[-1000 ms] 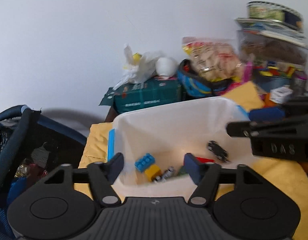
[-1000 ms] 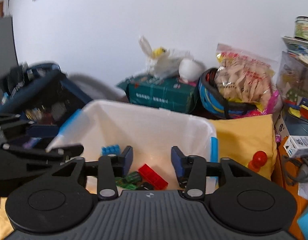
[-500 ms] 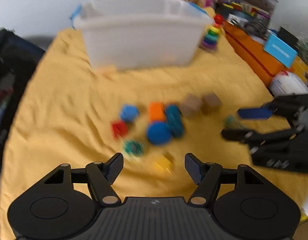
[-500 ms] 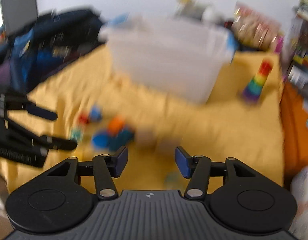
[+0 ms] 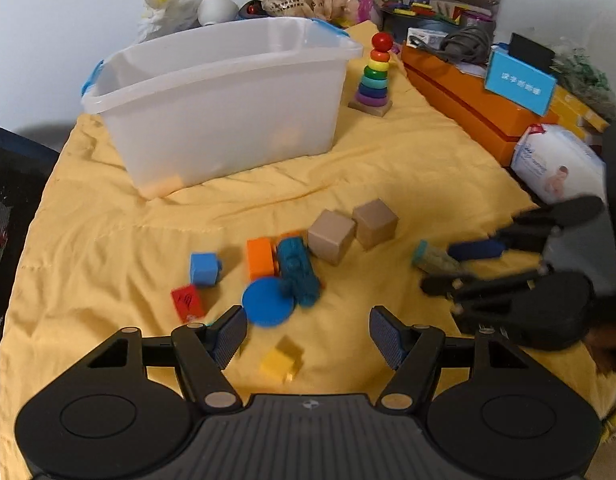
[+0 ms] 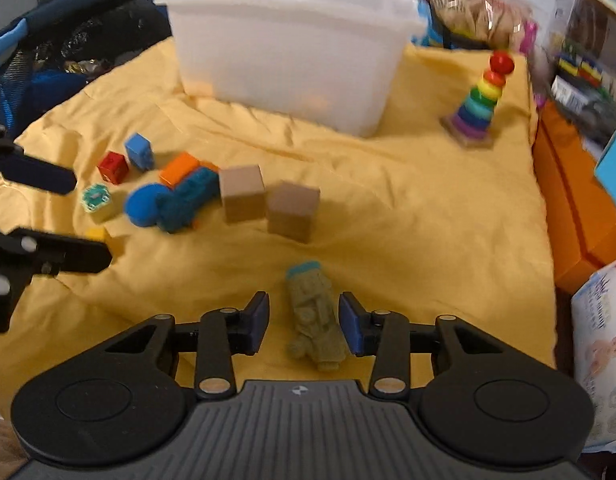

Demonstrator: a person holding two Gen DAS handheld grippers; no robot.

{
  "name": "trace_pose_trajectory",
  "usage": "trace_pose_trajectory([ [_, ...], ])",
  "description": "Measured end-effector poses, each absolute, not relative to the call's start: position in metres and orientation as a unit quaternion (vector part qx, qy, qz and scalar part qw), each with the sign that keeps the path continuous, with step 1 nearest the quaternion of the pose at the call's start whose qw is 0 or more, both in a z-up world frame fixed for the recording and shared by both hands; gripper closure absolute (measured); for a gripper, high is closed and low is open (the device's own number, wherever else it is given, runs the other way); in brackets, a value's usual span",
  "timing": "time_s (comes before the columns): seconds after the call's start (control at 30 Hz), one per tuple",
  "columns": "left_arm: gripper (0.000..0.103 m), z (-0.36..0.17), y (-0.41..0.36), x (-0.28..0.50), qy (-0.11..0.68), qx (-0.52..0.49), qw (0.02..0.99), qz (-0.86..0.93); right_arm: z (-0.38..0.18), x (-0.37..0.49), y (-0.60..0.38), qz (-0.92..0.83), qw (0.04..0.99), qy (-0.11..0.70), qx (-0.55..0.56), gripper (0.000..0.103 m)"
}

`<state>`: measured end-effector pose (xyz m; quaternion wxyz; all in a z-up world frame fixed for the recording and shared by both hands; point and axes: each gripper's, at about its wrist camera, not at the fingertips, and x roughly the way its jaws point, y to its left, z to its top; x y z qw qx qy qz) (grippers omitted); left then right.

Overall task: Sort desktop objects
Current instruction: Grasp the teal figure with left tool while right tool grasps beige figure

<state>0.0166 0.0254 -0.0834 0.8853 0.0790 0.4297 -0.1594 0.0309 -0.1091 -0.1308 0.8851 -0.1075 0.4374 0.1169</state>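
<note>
Right wrist view first: the right gripper [image 6: 304, 322] points down at the yellow cloth [image 6: 408, 240] and its jaws are closing around an olive-green toy figure [image 6: 314, 320], which lies flat between the blue pads with a sliver of cloth showing on either side, so no pinch yet. Just beyond it sit two plain wooden cubes [image 6: 270, 204], side by side and nearly touching. Over on the left wrist view, the left gripper [image 5: 304, 338] is spread wide with nothing between its fingers, hanging above a small yellow block [image 5: 280, 360] and a blue disc [image 5: 268, 300]. Next to the disc lies a teal toy [image 5: 298, 272], an orange block [image 5: 260, 258] touching it, with a blue cube [image 5: 204, 268] and a red cube [image 5: 187, 303] off to one side. Farther back stands the translucent bin [image 5: 224, 100], and near its corner a rainbow ring stacker [image 5: 374, 76] stands upright.
</note>
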Motion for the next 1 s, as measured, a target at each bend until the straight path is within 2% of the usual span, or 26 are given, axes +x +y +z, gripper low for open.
trace_pose_trajectory([
  [0.1,0.035,-0.09,0.02,0.032,0.437,0.069,0.884,-0.15,-0.137,0.029,-0.112,0.116,0.884,0.439,-0.113,0.073],
  [0.27,0.038,-0.098,0.011,0.052,0.443,0.059,0.883,-0.145,-0.129,0.019,-0.12,0.135,0.885,0.432,-0.111,0.073],
  [0.37,0.048,-0.107,0.007,0.062,0.451,0.06,0.879,-0.142,-0.127,0.018,-0.122,0.138,0.885,0.432,-0.109,0.073],
  [0.43,0.063,-0.113,0.007,0.068,0.461,0.059,0.875,-0.131,-0.128,0.018,-0.124,0.141,0.883,0.435,-0.106,0.073],
  [0.6,0.064,-0.118,0.006,0.078,0.457,0.066,0.879,-0.117,-0.13,0.018,-0.13,0.152,0.883,0.433,-0.104,0.073],
  [0.63,0.065,-0.119,0.003,0.08,0.458,0.075,0.878,-0.116,-0.131,0.017,-0.131,0.154,0.882,0.432,-0.105,0.073],
  [0.67,0.073,-0.122,0.001,0.082,0.467,0.077,0.873,-0.116,-0.131,0.017,-0.131,0.158,0.882,0.432,-0.107,0.073],
  [0.73,0.075,-0.12,0.003,0.077,0.476,0.052,0.87,-0.118,-0.131,0.017,-0.132,0.166,0.881,0.429,-0.109,0.073],
  [1.0,0.076,-0.107,0.008,0.006,0.495,0.045,0.859,-0.123,-0.123,0.008,-0.131,0.216,0.879,0.407,-0.125,0.073],
])
